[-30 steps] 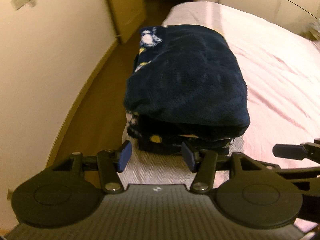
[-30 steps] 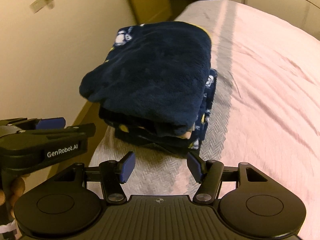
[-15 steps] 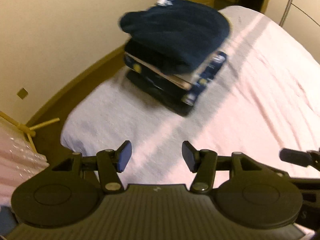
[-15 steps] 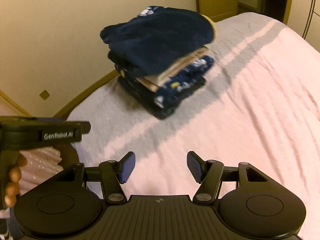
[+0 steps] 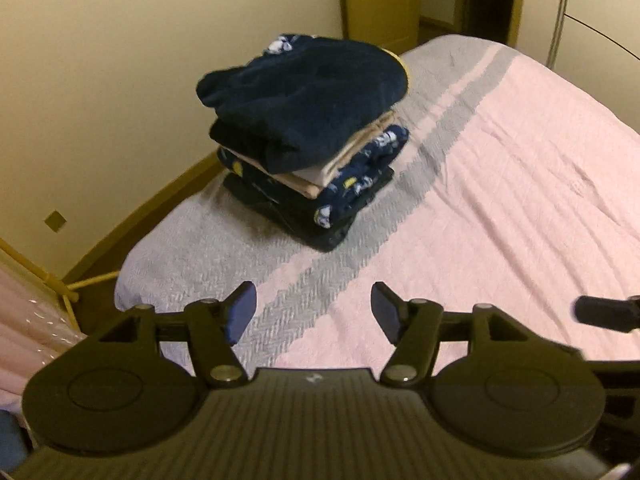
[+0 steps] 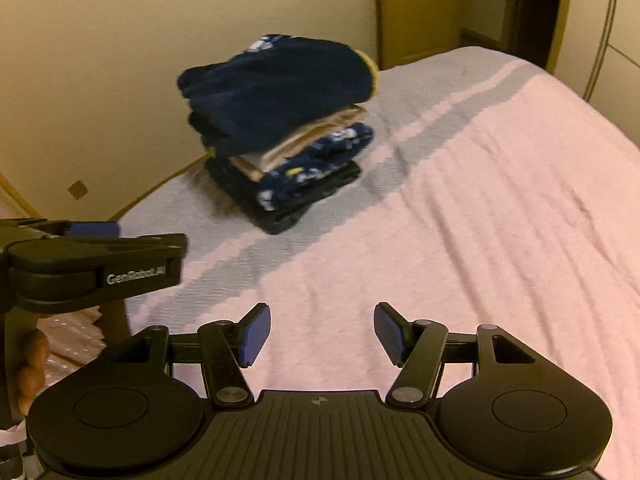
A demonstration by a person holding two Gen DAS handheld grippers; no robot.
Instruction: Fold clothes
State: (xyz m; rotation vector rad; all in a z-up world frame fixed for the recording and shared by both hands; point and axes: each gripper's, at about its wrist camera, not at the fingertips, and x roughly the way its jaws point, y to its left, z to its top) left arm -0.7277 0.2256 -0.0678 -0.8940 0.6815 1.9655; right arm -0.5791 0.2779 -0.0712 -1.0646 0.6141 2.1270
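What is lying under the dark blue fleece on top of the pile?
Under the dark blue fleece show beige folded layers, a patterned navy garment and a black bottom piece; their covered middles stay hidden.

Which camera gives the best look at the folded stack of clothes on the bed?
The left wrist view: the stack of folded clothes is sharper there, its layers easy to tell apart. The right wrist view shows the same stack slightly blurred, beyond the left claw's body.

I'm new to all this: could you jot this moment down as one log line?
stack of folded clothes: on bed | left gripper: opening, empty | right gripper: open, empty
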